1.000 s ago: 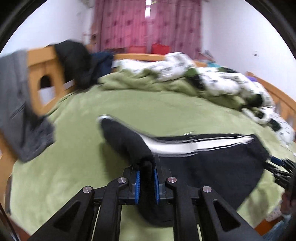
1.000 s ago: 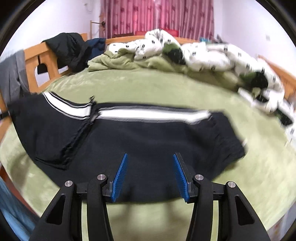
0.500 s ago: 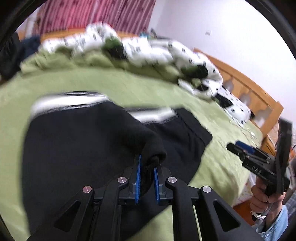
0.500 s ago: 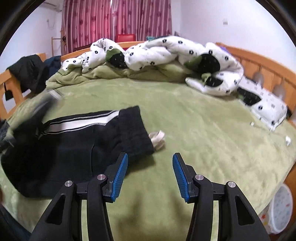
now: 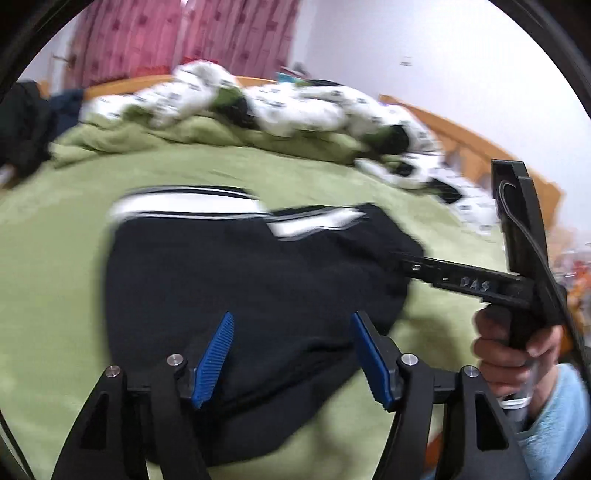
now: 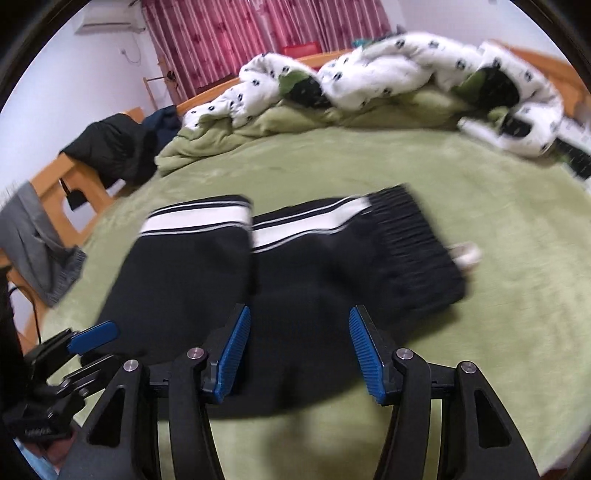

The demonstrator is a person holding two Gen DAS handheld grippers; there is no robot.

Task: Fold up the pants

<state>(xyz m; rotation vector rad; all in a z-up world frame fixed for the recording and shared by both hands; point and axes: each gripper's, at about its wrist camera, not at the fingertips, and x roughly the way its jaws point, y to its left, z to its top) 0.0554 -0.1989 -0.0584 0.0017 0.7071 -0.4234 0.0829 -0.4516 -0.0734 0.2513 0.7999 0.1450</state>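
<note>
Nearest in the left wrist view, the left gripper (image 5: 291,354) has its jaws opening, the blue pads (image 5: 214,356) standing wide apart with nothing pressed between them; the dark cloth of the pants (image 5: 251,288) lies just beyond and below the fingertips, on the bed. Likewise in the right wrist view the right gripper (image 6: 299,349) has its jaws opening, its pads clear of the fabric, with the pants (image 6: 295,269) spread just ahead of them. The pants are black with a white side stripe (image 6: 195,221) and lie folded over on themselves on the green blanket (image 6: 498,332), one layer overlapping the other, the ribbed waistband (image 6: 417,251) toward the right of that view and a small white tag or cord end (image 6: 467,254) poking out beside it. From the left wrist view the right gripper (image 5: 410,264) reaches in from the right, its tip at the edge of the pants, held by a hand (image 5: 513,354) in a light blue sleeve (image 5: 557,424). Farther back, a rumpled white quilt with dark spots (image 6: 388,77) is heaped along the far side of the bed, against the wooden bed frame (image 5: 476,147). Dark clothes (image 6: 114,147) and a grey garment (image 6: 33,240) hang over the wooden rail at left. Behind everything hang red curtains (image 6: 258,33).
</note>
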